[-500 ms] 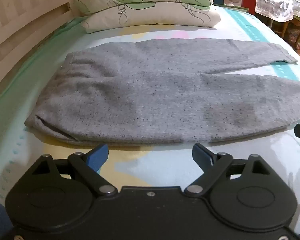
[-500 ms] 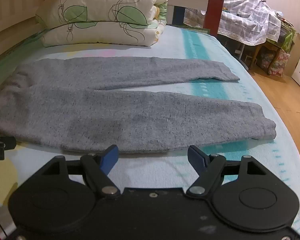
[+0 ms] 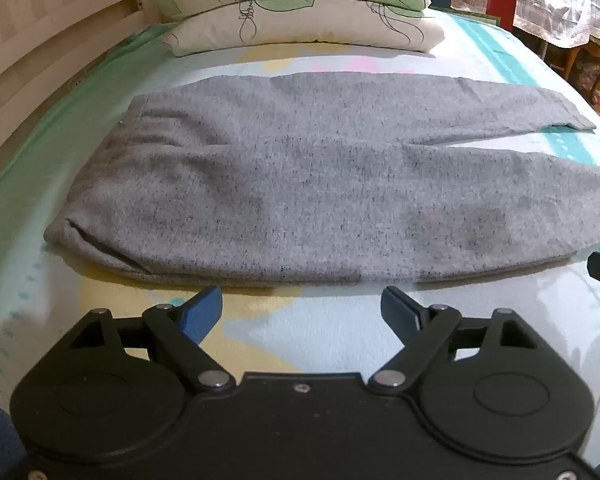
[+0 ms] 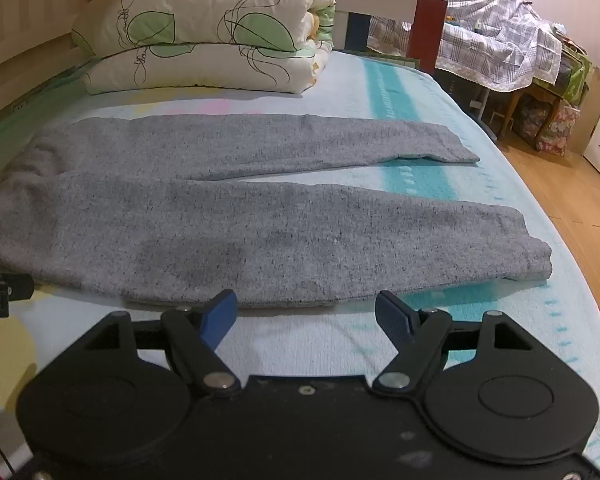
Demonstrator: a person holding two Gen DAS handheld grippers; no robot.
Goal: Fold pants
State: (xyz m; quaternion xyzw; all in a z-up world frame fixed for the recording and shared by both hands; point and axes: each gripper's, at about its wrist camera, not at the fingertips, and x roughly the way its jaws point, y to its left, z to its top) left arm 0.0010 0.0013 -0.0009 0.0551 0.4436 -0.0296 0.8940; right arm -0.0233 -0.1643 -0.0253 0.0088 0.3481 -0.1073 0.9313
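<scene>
Both grippers have edged nearer the sweatpants' near edge. The left gripper [image 3: 302,312] and right gripper [image 4: 306,314] are spread wide, holding nothing, perhaps just short of the cloth. One pair of grey sweatpants [image 4: 228,220] lies flat on the bed [image 4: 412,168], waistband left, two legs right.

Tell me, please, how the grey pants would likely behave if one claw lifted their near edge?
The grey pants lie limp, following the bedsheet, so they would probably drape and sag. The soft knit looks grippy, unlikely to slip.
</scene>
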